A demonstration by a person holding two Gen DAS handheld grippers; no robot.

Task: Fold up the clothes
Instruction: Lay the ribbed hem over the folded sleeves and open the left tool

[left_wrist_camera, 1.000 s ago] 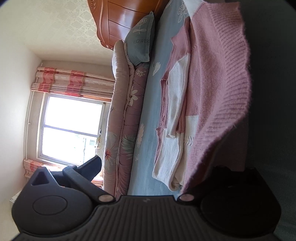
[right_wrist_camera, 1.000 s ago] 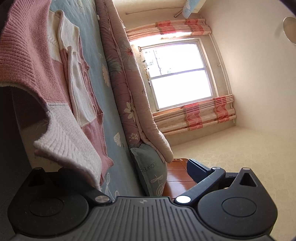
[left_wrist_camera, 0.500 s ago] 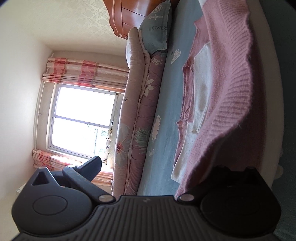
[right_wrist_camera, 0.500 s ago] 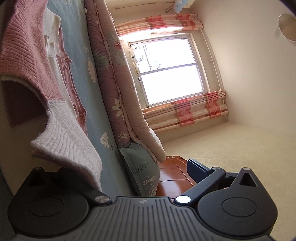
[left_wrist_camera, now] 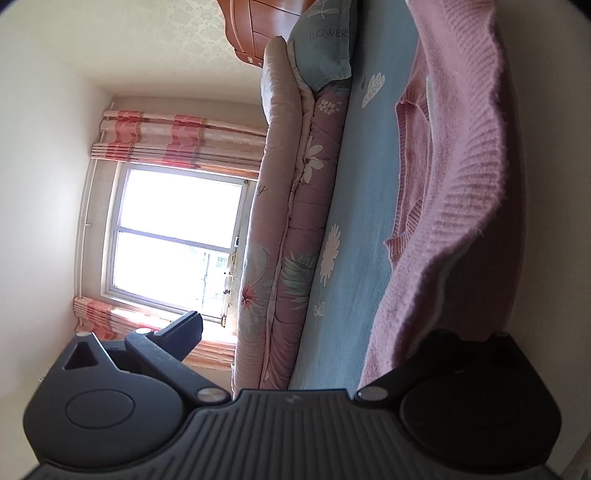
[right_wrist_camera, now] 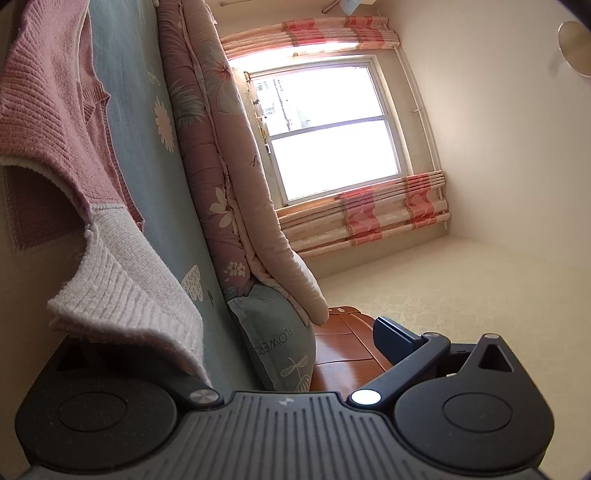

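From the left wrist view, the window (left_wrist_camera: 173, 240) lies left, then the quilt (left_wrist_camera: 284, 221), then the blue sheet (left_wrist_camera: 354, 229). The pink sweater (left_wrist_camera: 461, 166) drapes over the sheet and over one finger of each gripper; whether the left gripper (left_wrist_camera: 306, 332) or right gripper (right_wrist_camera: 258, 332) clamps it cannot be told.

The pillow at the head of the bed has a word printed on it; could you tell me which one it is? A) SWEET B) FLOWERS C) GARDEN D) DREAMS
B: the blue-grey pillow beside the wooden headboard reads FLOWERS in the left wrist view, and most of the same lettering shows on it in the right wrist view.
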